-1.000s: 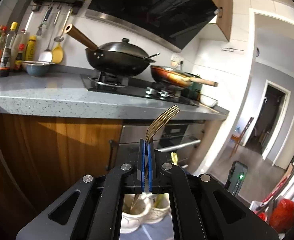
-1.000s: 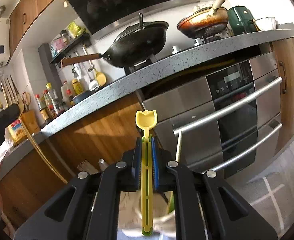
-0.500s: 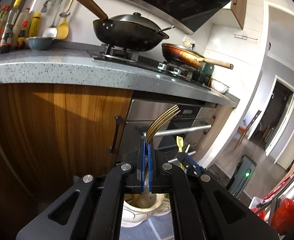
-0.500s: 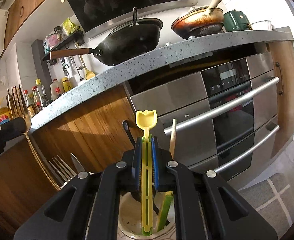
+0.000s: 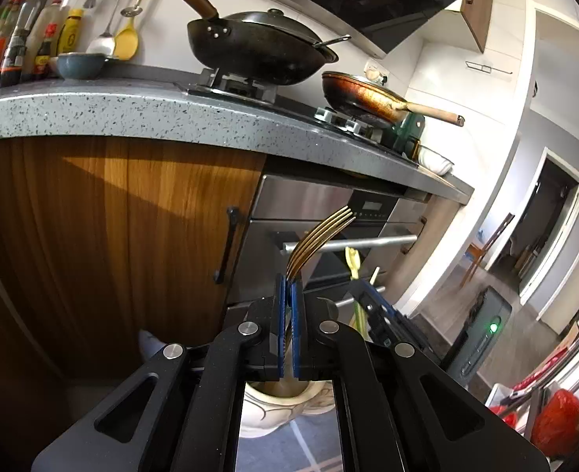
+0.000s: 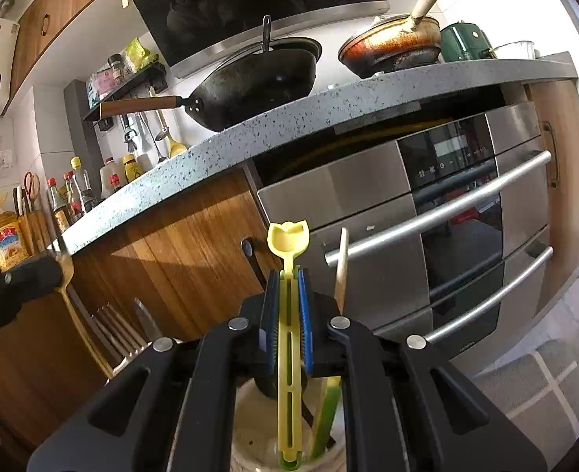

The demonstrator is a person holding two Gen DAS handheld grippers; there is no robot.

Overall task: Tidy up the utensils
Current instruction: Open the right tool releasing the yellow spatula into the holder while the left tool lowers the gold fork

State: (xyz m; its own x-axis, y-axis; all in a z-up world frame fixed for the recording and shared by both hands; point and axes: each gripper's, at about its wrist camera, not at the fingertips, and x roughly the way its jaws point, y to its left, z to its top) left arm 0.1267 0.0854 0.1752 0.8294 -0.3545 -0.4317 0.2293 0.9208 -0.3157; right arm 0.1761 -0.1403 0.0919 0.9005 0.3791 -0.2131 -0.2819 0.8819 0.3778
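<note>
Both tools have descended: the left hand-held gripper pinches the fork above the holder; the right hand-held gripper pinches the yellow spoon, its handle now inside the cup. Release comes next.

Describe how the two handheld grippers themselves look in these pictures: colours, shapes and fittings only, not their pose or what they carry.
Both look alike. The left gripper and right gripper have matte black angular bodies with triangular cut-outs, round silver bolt heads at the linkage joints, and two flat blue ribbed pads at the tips. No cables, markings or sleeves are visible.
</note>
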